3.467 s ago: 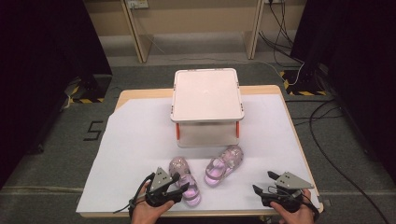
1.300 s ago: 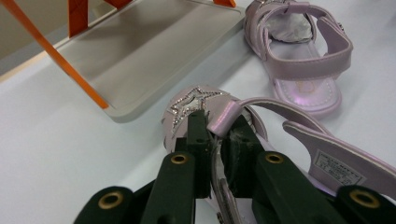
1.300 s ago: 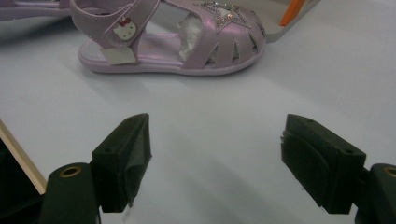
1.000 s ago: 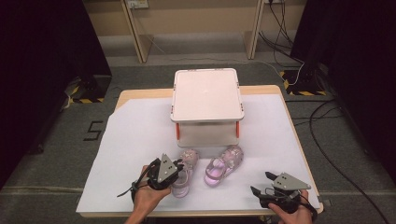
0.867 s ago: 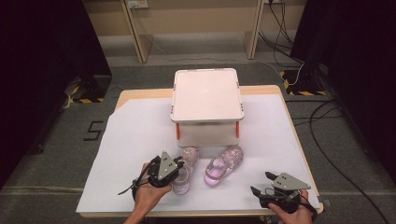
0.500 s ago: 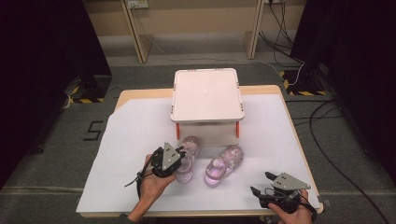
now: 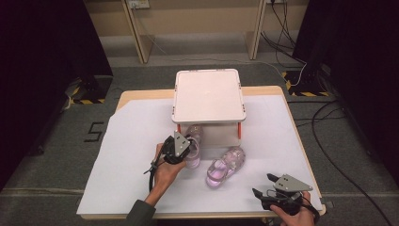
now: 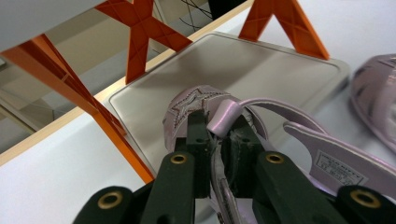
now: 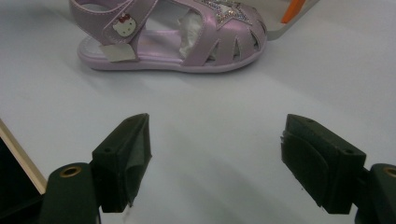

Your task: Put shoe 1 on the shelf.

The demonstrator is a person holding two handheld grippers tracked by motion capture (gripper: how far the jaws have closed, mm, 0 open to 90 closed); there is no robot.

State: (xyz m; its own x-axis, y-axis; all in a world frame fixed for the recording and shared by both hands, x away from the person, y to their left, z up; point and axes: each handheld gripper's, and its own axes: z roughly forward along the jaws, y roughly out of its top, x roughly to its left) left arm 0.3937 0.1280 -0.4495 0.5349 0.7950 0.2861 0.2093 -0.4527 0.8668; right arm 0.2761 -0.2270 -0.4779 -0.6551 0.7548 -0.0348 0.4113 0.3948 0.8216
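My left gripper [image 7: 187, 150] [image 8: 217, 135] is shut on the strap of a lilac sandal [image 7: 194, 137] with a glittery star on its toe [image 8: 187, 105]. That toe reaches over the front edge of the grey lower tray [image 8: 261, 65] of a white rack [image 7: 209, 94] with orange legs [image 8: 140, 32]. A second lilac sandal [image 7: 226, 165] [image 9: 177, 42] lies on its sole on the white sheet to the right, and its edge shows in the left gripper view [image 8: 378, 102]. My right gripper [image 7: 263, 185] [image 9: 215, 149] stands open near the front right, nothing between its jaws.
A white sheet [image 7: 127, 155] covers the wooden table [image 7: 141, 94]. The rack stands at the back centre. Cables [image 7: 324, 117] run over the floor to the right, and dark curtains flank both sides.
My left hand has carried the sandal away from the front edge toward the rack, so its toe now lies under the rack's top. The right gripper and the other sandal have stayed put.
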